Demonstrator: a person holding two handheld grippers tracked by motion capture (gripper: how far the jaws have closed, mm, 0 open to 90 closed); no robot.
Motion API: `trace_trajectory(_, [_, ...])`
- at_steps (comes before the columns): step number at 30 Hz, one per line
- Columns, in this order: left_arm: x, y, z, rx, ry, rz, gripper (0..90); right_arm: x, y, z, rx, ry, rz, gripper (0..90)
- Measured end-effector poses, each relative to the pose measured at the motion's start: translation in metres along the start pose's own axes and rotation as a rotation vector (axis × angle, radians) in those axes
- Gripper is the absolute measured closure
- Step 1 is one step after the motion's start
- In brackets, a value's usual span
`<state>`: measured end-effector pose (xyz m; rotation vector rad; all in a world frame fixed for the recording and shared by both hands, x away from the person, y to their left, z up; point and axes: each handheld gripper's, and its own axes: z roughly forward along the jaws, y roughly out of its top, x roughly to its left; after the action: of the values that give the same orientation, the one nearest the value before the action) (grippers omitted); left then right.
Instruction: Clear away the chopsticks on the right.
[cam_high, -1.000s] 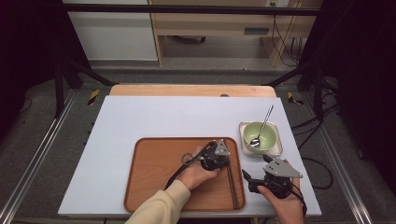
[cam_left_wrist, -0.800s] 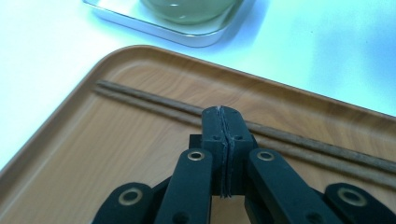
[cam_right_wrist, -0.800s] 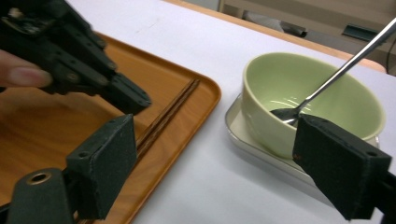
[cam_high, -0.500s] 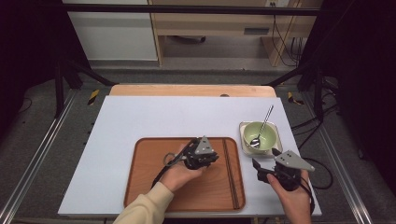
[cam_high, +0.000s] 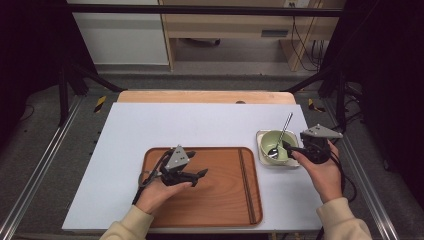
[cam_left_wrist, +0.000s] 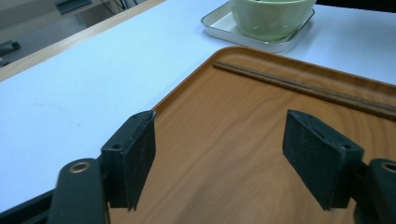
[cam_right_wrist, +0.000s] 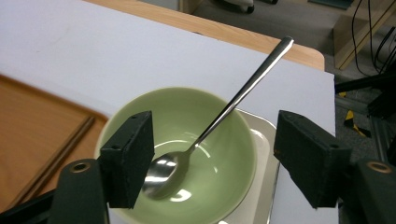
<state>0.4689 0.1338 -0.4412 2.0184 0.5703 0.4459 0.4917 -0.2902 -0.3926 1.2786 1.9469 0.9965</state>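
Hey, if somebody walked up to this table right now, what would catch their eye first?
Probably the pale green bowl with a long metal spoon leaning in it, on a small tray at the table's right, with the right tongs open beside its rim. Next, the big wooden tray in front, chopsticks along its right side, left tongs open and empty above it.

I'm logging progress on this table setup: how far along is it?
Done: the chopsticks lie on the wooden tray, and the left claw, its jaws just opened, holds nothing. In hand: the right claw, jaws closing, is at the green bowl with its spoon. Left: gripping either; neither is held.
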Motion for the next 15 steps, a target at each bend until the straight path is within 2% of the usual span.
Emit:
trace_trajectory(6, [0.016, -0.008, -0.017, -0.030, 0.025, -0.045, 19.3, -0.017, 0.004, 0.021, 0.036, 0.018, 0.047, 33.5])
trace_trajectory(10, [0.024, -0.010, -0.024, -0.040, 0.038, -0.062, 18.7, -0.022, 0.005, 0.027, 0.054, 0.021, 0.036, 33.5])
trace_trajectory(15, [0.033, -0.014, -0.036, -0.055, 0.067, -0.083, 17.1, -0.025, 0.009, 0.029, 0.043, 0.027, 0.030, 33.6])
